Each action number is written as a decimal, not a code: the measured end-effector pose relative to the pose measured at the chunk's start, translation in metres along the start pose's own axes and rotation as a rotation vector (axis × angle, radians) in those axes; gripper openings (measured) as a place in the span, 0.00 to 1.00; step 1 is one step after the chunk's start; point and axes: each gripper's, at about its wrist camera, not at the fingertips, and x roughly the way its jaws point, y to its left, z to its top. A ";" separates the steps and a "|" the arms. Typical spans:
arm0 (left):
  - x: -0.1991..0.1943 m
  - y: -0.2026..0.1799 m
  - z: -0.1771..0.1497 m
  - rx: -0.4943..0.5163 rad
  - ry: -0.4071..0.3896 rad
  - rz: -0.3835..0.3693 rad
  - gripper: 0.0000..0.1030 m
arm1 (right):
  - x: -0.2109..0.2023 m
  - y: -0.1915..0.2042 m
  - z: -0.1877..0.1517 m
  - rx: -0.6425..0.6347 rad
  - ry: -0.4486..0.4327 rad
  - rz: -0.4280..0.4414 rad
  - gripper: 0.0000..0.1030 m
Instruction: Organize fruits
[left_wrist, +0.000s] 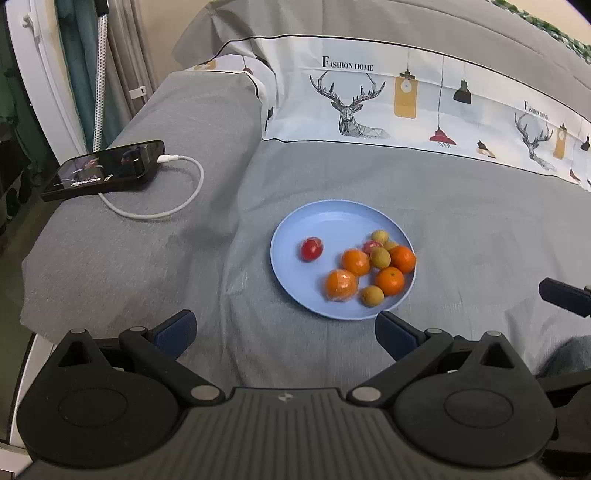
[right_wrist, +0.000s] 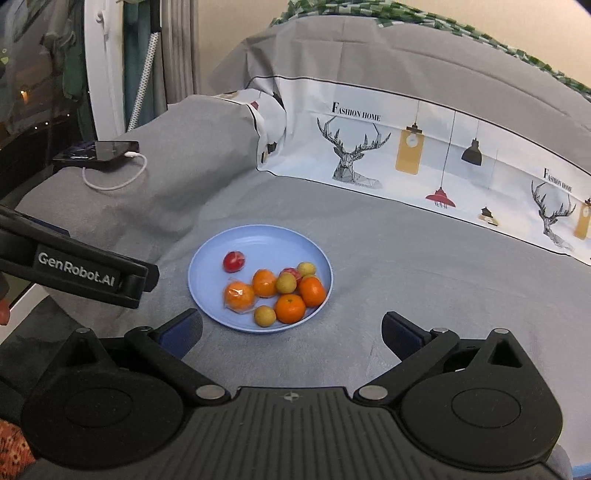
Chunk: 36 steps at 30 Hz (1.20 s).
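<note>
plate (left_wrist: 295, 229): smooth matt plastic | bedsheet (left_wrist: 461, 236): grey woven cloth

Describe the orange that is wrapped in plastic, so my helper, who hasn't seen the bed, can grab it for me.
On the grey bedspread sits a round blue plate of fruit. Look at the near left part of the pile for the wrapped orange, next to a small yellowish fruit. Unlike the other three oranges, it has shiny, crinkled clear plastic around it.

At your ten o'clock, a black phone (left_wrist: 107, 170) lies on the grey bed (left_wrist: 147, 251), white cable (left_wrist: 177, 192) plugged in; a deer-print cover (left_wrist: 406, 107) spans twelve to two.
</note>
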 end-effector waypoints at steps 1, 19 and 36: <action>-0.002 -0.001 -0.001 0.002 0.000 0.003 1.00 | -0.003 0.001 -0.001 -0.003 -0.005 0.001 0.99; -0.013 -0.005 -0.008 0.014 -0.006 0.012 1.00 | -0.020 0.008 -0.002 -0.021 -0.040 -0.007 0.99; -0.009 -0.004 -0.006 0.018 0.003 0.020 1.00 | -0.019 0.008 -0.002 -0.026 -0.033 -0.009 0.99</action>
